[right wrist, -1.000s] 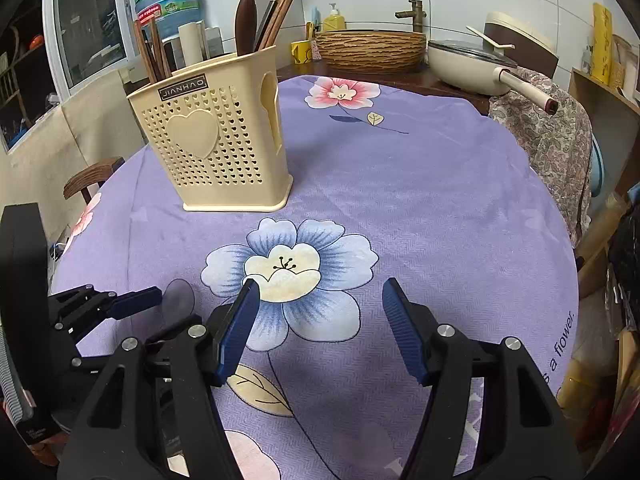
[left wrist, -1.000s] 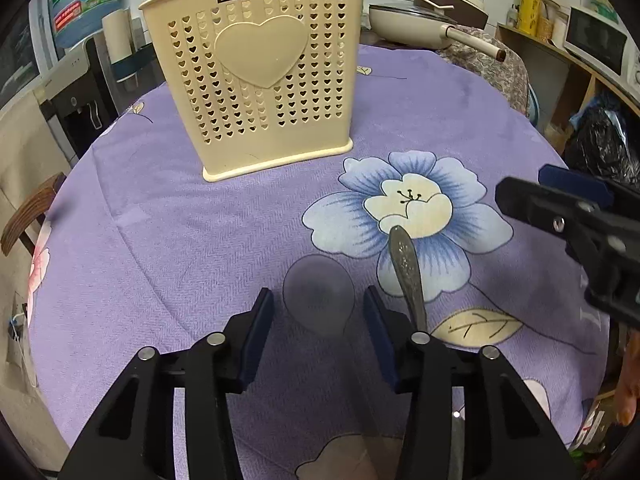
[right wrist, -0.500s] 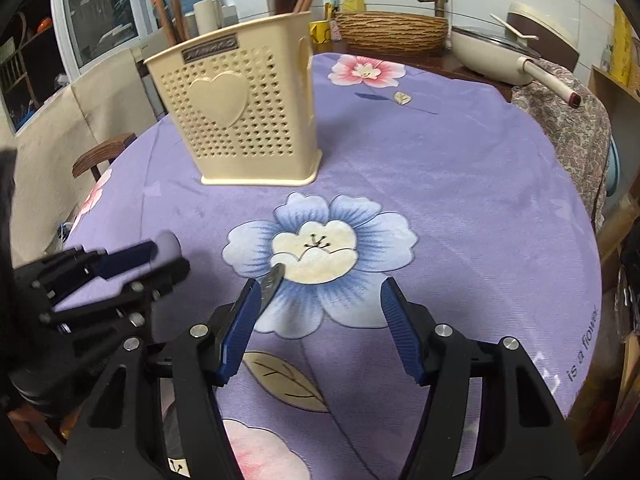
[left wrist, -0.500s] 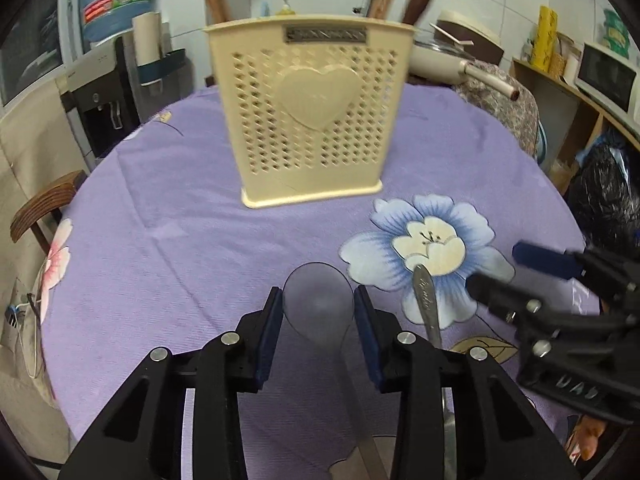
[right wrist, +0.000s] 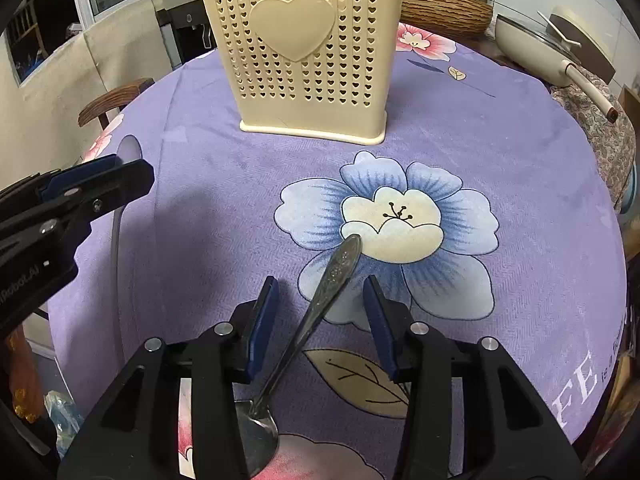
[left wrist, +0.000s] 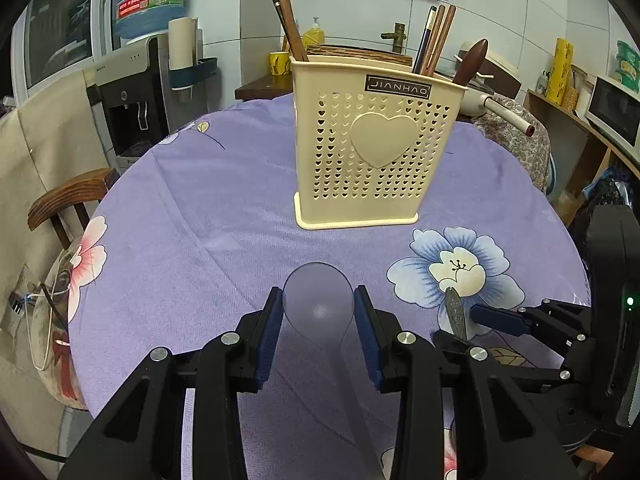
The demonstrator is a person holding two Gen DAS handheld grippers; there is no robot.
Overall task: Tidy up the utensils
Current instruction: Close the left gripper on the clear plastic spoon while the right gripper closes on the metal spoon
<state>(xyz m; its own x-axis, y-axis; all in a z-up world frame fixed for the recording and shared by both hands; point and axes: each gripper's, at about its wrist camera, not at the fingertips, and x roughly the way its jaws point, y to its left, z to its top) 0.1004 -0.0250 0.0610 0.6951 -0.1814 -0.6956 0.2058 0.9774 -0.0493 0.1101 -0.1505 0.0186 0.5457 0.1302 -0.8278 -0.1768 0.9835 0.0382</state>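
Two spoons are shown on a round table covered by a purple flowered cloth (left wrist: 224, 216). A translucent spoon (left wrist: 318, 300) is clamped at its round bowl between the blue pads of the left gripper (left wrist: 318, 332); its bowl points toward the utensil holder (left wrist: 376, 148) and its handle runs back beneath the gripper, so the long axis lies along the fingers. In the right wrist view the same spoon (right wrist: 129, 148) is seen projecting past the left gripper (right wrist: 104, 178) at the left of the table. A metal spoon (right wrist: 320, 304) lies flat on the cloth, its embossed handle tip pointing up and right onto the printed blue flower (right wrist: 392, 224) and its bowl lying close under the camera; its long axis is slightly oblique to the fingers. The right gripper (right wrist: 322, 320) straddles this handle with its jaws closing, a gap remaining between each pad and the metal. In the left wrist view the metal spoon's handle (left wrist: 456, 312) is seen between the fingers of the right gripper (left wrist: 476, 326). The cream, heart-perforated utensil holder stands upright beyond the flower, well apart from both grippers, with bare cloth between. Several chopsticks (left wrist: 434, 38) and one dark wooden handle (left wrist: 470, 60) rise from it. The table edge curves near on the left, beside a wooden chair (left wrist: 68, 196), and on the right.
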